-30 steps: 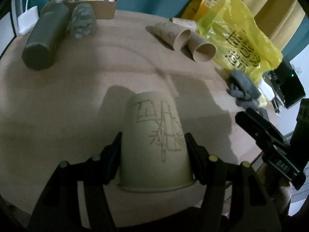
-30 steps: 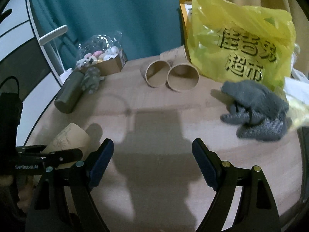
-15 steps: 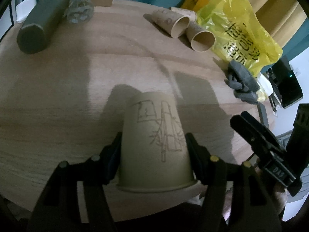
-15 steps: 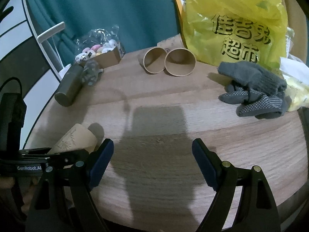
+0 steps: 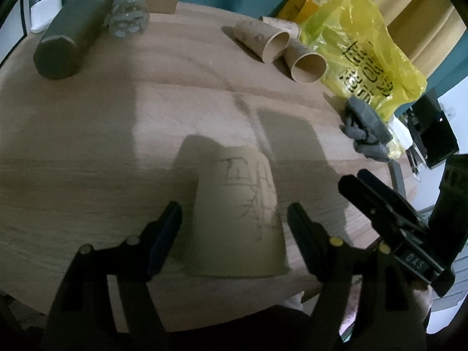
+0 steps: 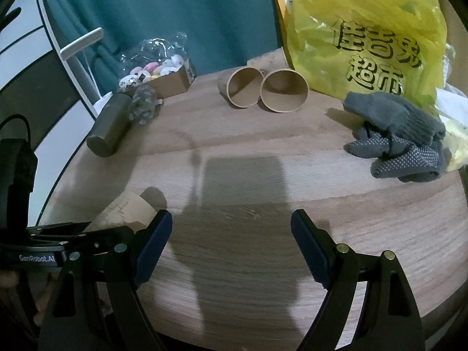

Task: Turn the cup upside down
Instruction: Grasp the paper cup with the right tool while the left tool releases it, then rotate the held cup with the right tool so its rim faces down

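A tan paper cup (image 5: 238,213) with a line drawing stands upside down, rim on the wooden table (image 5: 117,134), near the front edge. My left gripper (image 5: 234,228) is open, its fingers either side of the cup with a gap on each side. The cup also shows in the right wrist view (image 6: 125,212), low at the left behind the left gripper. My right gripper (image 6: 231,245) is open and empty above the table's front part.
Two paper cups (image 5: 280,48) lie on their sides at the back. A yellow plastic bag (image 5: 359,55) and grey gloves (image 6: 400,134) are at the right. A dark cylinder (image 5: 73,30) and a cardboard box of sweets (image 6: 158,73) sit back left.
My left gripper has opened and let go of the cup, which now stands on the table. The right gripper has stayed open.
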Tool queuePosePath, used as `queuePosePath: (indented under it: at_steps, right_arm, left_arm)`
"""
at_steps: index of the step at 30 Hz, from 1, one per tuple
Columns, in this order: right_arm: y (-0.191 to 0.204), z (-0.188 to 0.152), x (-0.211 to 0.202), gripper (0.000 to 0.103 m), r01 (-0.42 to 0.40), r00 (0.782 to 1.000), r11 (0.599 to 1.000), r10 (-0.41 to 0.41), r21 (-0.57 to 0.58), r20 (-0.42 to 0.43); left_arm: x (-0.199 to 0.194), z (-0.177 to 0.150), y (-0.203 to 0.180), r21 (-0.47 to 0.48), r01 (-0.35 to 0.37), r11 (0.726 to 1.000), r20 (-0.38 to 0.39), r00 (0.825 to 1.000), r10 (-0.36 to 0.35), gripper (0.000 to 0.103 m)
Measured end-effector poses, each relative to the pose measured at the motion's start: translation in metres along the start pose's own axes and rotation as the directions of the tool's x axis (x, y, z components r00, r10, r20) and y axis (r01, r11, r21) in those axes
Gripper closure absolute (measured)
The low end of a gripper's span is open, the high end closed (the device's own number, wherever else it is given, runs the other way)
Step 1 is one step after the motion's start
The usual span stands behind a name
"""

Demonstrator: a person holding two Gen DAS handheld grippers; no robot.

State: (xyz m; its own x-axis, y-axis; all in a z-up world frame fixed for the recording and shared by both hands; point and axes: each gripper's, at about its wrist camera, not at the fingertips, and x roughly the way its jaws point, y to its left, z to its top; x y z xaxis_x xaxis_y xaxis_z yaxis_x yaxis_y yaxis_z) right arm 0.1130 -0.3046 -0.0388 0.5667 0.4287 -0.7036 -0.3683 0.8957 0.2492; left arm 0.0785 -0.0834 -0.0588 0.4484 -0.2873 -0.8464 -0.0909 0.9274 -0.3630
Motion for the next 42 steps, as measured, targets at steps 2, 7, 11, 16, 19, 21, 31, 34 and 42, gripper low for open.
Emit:
queuePosePath:
  at_steps: [2, 7, 11, 16, 19, 21, 31, 34, 42]
  right_arm:
    - [0.003, 0.002, 0.000, 0.017, -0.002, 1.000, 1.000, 0.002, -0.004, -0.003]
    - [0.018, 0.012, 0.003, 0.017, -0.050, 0.998, 0.999, 0.050, -0.016, -0.048]
    - [0.035, 0.026, 0.019, 0.017, -0.141, 0.978, 0.990, 0.135, -0.023, -0.160]
    - [0.055, 0.039, 0.048, 0.017, -0.166, 0.937, 0.986, 0.158, 0.002, -0.310]
    - [0.062, 0.047, 0.060, 0.017, -0.146, 0.919, 0.989, 0.141, 0.014, -0.368]
    - [0.066, 0.051, 0.070, 0.019, -0.130, 0.904, 0.991, 0.125, 0.017, -0.410]
    - [0.076, 0.044, 0.091, 0.045, -0.025, 0.868, 0.997, -0.016, -0.077, -0.496]
    - [0.083, 0.047, 0.090, 0.046, -0.030, 0.876, 0.995, -0.021, -0.099, -0.482]
    - [0.113, 0.069, 0.056, 0.046, -0.060, 0.984, 0.966, 0.016, -0.251, -0.175]
  left_arm:
    - [-0.005, 0.000, 0.001, 0.002, 0.004, 1.000, 0.011, 1.000, -0.004, 0.027]
    - [-0.028, 0.000, 0.009, 0.007, 0.002, 1.000, 0.063, 0.998, -0.003, 0.027]
    - [-0.042, -0.003, 0.029, -0.008, -0.017, 1.000, 0.104, 0.994, 0.018, 0.027]
    - [-0.049, -0.009, 0.058, -0.017, -0.047, 0.999, 0.127, 0.991, 0.048, 0.027]
    - [-0.051, -0.008, 0.078, -0.027, -0.055, 0.998, 0.136, 0.989, 0.058, 0.027]
    - [-0.051, -0.006, 0.091, -0.040, -0.051, 0.998, 0.136, 0.989, 0.056, 0.027]
    - [-0.047, 0.000, 0.121, -0.067, -0.001, 0.998, 0.132, 0.991, 0.010, 0.027]
    - [-0.046, 0.001, 0.122, -0.064, 0.007, 0.998, 0.130, 0.992, 0.001, 0.027]
    - [-0.056, 0.001, 0.116, -0.046, -0.009, 0.999, 0.154, 0.988, 0.016, 0.027]
